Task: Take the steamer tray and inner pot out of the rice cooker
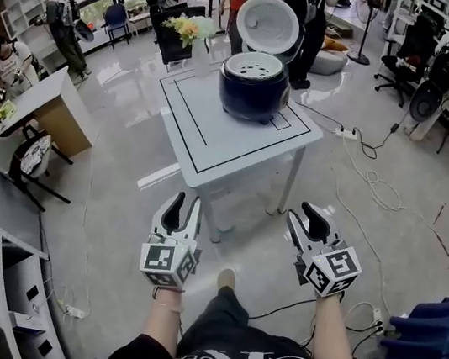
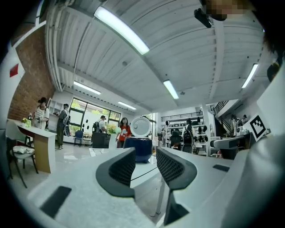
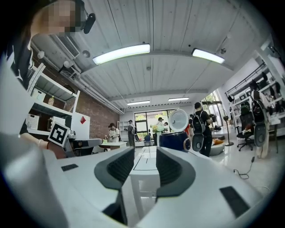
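A dark blue rice cooker (image 1: 254,86) stands with its lid (image 1: 267,26) up at the far side of a white table (image 1: 214,139). A white perforated steamer tray (image 1: 254,66) lies in its mouth; the inner pot beneath is hidden. Both grippers are held level in front of the table's near edge, well short of the cooker. My left gripper (image 1: 184,203) is open with nothing between its jaws. My right gripper (image 1: 308,214) is open and empty as well. The cooker (image 2: 138,148) appears beyond the left gripper (image 2: 145,156), and the cooker (image 3: 173,140) appears to the right of the right gripper (image 3: 144,156).
A vase of flowers (image 1: 188,30) stands at the table's far left corner. Several people stand behind the table. Cables and a power strip (image 1: 347,134) trail over the floor to the right. A desk with a chair (image 1: 29,152) is at left, a blue bin (image 1: 438,329) at right.
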`<move>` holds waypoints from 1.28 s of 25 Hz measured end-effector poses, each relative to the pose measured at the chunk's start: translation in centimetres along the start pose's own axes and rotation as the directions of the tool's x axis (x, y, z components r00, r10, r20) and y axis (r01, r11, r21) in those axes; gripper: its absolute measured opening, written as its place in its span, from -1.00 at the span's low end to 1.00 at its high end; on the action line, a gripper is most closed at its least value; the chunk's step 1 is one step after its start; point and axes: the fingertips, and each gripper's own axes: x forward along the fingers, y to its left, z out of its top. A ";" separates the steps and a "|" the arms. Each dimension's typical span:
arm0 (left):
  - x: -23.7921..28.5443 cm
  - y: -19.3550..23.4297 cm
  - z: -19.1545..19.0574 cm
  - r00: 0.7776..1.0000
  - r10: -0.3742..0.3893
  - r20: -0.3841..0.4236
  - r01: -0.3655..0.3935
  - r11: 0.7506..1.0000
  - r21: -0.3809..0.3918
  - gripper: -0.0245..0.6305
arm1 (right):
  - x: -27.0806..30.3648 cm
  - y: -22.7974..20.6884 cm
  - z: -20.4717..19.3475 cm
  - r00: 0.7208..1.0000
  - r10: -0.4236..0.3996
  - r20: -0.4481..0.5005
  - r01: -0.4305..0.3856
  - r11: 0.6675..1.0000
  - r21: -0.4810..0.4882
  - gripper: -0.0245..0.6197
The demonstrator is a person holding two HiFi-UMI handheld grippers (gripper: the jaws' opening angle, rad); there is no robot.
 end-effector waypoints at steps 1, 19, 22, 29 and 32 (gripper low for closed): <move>1.3 0.7 0.0 1.000 -0.005 -0.006 0.005 1.000 -0.007 -0.55 | 1.2 -0.5 0.0 1.000 -0.004 -0.005 0.004 1.000 0.005 -0.50; 21.3 13.0 -0.7 0.993 -0.093 -0.072 0.090 0.995 -0.039 -0.55 | 22.0 -8.5 0.0 0.996 -0.082 -0.042 0.084 0.995 0.061 -0.50; 23.1 14.4 -1.3 0.992 -0.098 -0.083 0.094 0.995 -0.044 -0.55 | 24.2 -9.4 -0.2 0.995 -0.089 -0.042 0.092 0.994 0.063 -0.50; 25.9 15.5 -2.6 0.988 -0.112 -0.110 0.105 0.992 -0.068 -0.55 | 27.3 -10.6 -0.8 0.994 -0.093 -0.053 0.097 0.992 0.080 -0.50; 27.4 15.5 -2.6 0.986 -0.123 -0.111 0.116 0.991 -0.071 -0.55 | 28.3 -11.4 -0.9 0.994 -0.097 -0.053 0.101 0.991 0.084 -0.50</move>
